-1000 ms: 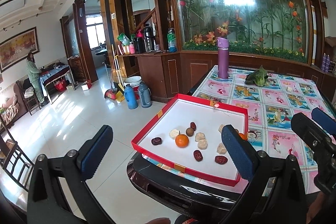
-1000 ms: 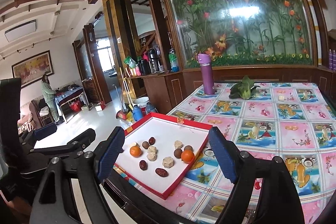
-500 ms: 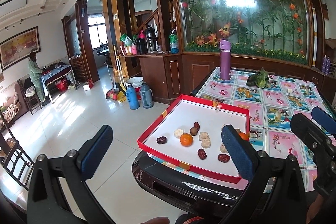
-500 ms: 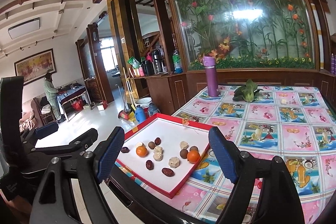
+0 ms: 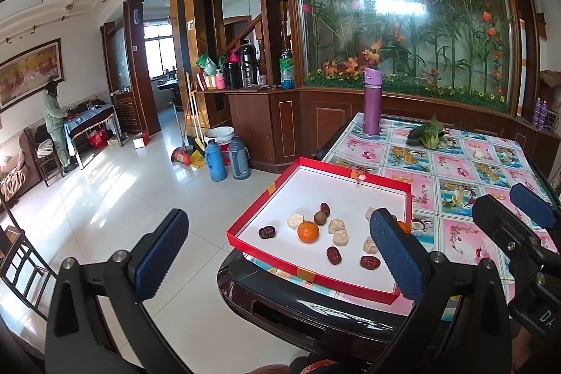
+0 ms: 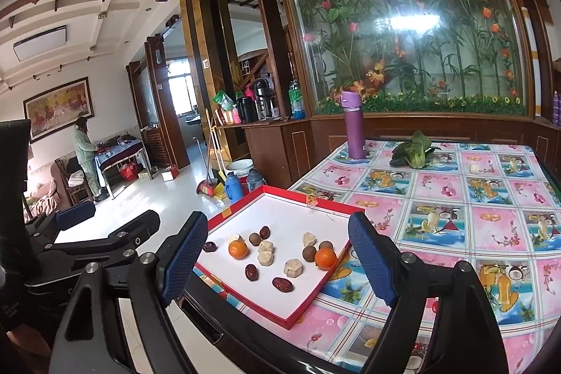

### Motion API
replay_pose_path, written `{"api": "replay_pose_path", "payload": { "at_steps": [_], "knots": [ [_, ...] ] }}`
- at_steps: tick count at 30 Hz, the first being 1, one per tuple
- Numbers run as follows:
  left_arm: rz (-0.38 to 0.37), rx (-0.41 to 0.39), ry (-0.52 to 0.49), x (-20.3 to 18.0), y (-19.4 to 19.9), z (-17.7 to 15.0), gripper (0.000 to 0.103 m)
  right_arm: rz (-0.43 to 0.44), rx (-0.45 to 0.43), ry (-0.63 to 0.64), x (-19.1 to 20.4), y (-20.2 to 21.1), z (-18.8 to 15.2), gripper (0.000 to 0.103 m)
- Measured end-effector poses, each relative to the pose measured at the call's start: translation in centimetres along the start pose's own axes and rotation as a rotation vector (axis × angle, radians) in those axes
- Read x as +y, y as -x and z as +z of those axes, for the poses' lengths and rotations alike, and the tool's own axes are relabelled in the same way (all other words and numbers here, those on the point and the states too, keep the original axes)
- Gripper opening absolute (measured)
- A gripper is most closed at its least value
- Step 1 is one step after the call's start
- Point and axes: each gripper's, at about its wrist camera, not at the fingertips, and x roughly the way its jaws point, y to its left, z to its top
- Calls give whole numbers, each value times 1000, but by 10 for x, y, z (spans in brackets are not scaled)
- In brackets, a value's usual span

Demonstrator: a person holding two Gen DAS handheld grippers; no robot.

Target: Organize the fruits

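Observation:
A shallow red tray (image 5: pixel 317 276) (image 6: pixel 285 316) with a white floor sits on the near left corner of the table. In it lie two oranges (image 6: pixel 238 249) (image 6: pixel 325 258), several dark red dates (image 6: pixel 282 284), brown round fruits (image 6: pixel 254 238) and pale lumps (image 6: pixel 292 267). One orange (image 5: pixel 308 231) shows in the left wrist view; the other is mostly hidden behind my left finger. My left gripper (image 5: pixel 277 256) hangs open off the table's left corner, short of the tray. My right gripper (image 6: pixel 277 260) stands open in front of the tray, empty.
The table carries a pink patterned cloth (image 6: pixel 455 198), a purple flask (image 6: pixel 353 125) and a leafy green vegetable (image 6: pixel 413 151) at the far side. Thermos jugs (image 5: pixel 228 160) and a broom stand on the tiled floor to the left. A person (image 5: pixel 56 125) stands far left.
Both views have drifted slightly left and closer, so the tray sits a little further right in frame. Both grippers remain open and nothing in the tray has moved.

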Motion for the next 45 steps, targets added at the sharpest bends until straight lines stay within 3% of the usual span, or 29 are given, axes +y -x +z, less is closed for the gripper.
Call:
{"api": "replay_pose_path", "payload": {
  "at_steps": [45],
  "knots": [
    [-30, -19, 43, 24, -16, -6, 103, -1, 17, 64, 15, -17, 4, 82]
  ]
}}
